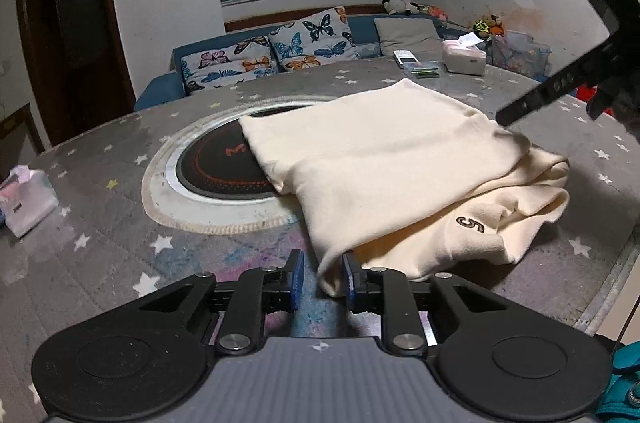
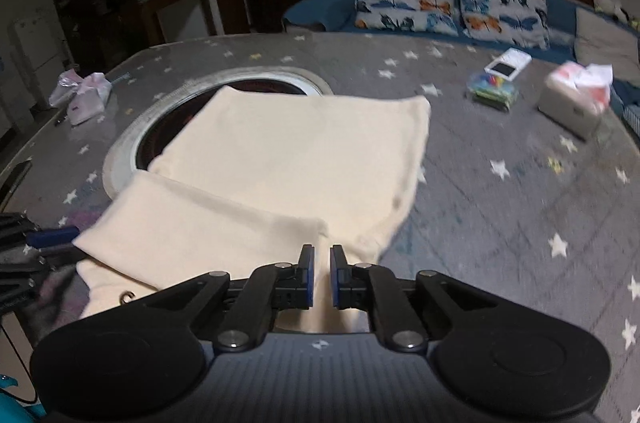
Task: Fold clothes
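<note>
- The table [image 1: 100, 223] is large and rounded, covered by a grey quilted cloth scattered with white stars and faint pink and blue stains.
- A blue sofa [image 1: 160, 91] runs behind the table, carrying butterfly-print cushions [image 1: 308, 43] and one plain grey cushion.
- The cream garment [image 1: 380, 159] lies near the middle of the table, a soft, thick knit folded into several layers; its far corner overlaps the round inset. A small embroidered "5" [image 1: 470, 223] shows on a lower layer near the front edge.
- The round inset [image 1: 224, 167] is a dark glossy disc with orange dotted rings, set in a pale metal ring with a frayed fabric edge.
- The left gripper [image 1: 322, 275] has black linkage arms and blue pads; its jaws stand apart, with the near corner of the garment bunched just inside the right-hand pad. Whether the pads actually pinch the fabric cannot be told.
- The right gripper [image 2: 322, 273] sits over the near fold of the garment, jaws with a narrow gap and cream cloth visible between them; an actual grip cannot be told.
- A white tissue box [image 2: 576, 103] with pink tissue stands on the far side of the table.
- A soft plastic tissue pack [image 1: 24, 201] rests at the left edge of the table.
</note>
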Action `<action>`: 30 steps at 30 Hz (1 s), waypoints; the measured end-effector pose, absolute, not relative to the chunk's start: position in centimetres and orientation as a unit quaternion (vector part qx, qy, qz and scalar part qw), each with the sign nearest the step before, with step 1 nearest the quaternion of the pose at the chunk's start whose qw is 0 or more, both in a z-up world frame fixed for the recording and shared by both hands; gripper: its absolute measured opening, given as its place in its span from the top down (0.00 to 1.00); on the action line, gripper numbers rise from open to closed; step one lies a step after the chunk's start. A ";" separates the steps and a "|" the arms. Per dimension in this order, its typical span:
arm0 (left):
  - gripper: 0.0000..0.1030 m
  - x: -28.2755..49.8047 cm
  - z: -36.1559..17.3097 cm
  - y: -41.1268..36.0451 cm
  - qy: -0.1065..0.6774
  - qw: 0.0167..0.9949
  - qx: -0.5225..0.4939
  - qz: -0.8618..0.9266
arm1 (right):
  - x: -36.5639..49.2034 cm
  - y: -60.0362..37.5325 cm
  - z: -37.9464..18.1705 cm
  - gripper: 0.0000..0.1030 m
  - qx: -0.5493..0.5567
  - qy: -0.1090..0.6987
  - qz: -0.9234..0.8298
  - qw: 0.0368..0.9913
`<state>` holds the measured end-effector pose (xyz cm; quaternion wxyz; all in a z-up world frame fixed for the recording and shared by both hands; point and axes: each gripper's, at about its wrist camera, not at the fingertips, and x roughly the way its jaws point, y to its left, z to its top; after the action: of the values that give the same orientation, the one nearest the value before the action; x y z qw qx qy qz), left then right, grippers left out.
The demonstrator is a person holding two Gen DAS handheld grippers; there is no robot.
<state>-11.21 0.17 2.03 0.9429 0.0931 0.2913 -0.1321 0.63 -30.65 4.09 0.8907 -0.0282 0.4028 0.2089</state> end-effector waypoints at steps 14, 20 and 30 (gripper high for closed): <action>0.63 -10.2 5.0 0.8 0.266 0.952 0.091 -0.122 | -1.2 -31.2 3.0 0.97 -0.008 0.419 0.233 0.878; 0.63 -9.1 5.2 0.3 0.257 0.953 0.092 -0.135 | -1.9 -31.1 3.8 0.97 -0.022 0.419 0.238 0.876; 0.63 -5.0 4.6 -2.0 0.263 0.946 0.089 -0.170 | -0.6 -30.5 5.7 0.90 -0.039 0.378 0.226 0.897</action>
<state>-5.01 -1.98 4.60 0.9455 0.0893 0.2627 -0.1704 -0.60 -30.54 5.66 0.8971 -0.0386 0.3778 0.2255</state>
